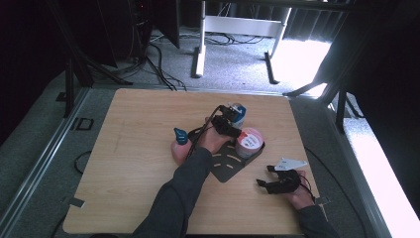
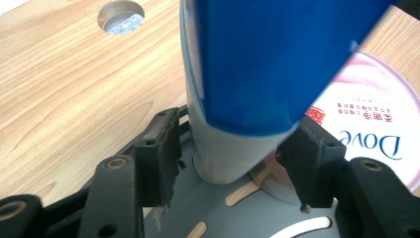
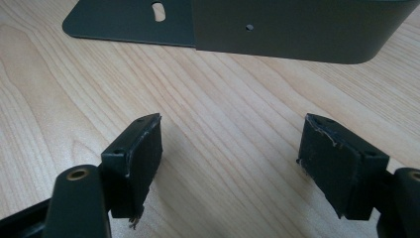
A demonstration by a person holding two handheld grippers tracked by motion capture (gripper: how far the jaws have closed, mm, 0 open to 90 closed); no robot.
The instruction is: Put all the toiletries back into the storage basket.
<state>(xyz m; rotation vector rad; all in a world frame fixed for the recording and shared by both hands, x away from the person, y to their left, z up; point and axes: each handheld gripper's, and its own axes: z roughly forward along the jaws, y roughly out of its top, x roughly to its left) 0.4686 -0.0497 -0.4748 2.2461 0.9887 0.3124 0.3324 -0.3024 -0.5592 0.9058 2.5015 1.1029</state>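
The left gripper (image 2: pixel 233 163) stands with jaws parted around the blue-and-white plastic bottle (image 2: pixel 257 74), upright on the dark slotted metal tray (image 2: pixel 208 208) beside the round pink Dove tub (image 2: pixel 366 124); pads look just clear; a careless withdrawal could topple it; the right gripper (image 3: pixel 230 163) rests open and empty on the wooden table (image 3: pixel 223 99).

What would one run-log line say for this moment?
left gripper: open around blue bottle on dark tray | right gripper: open, empty, over table
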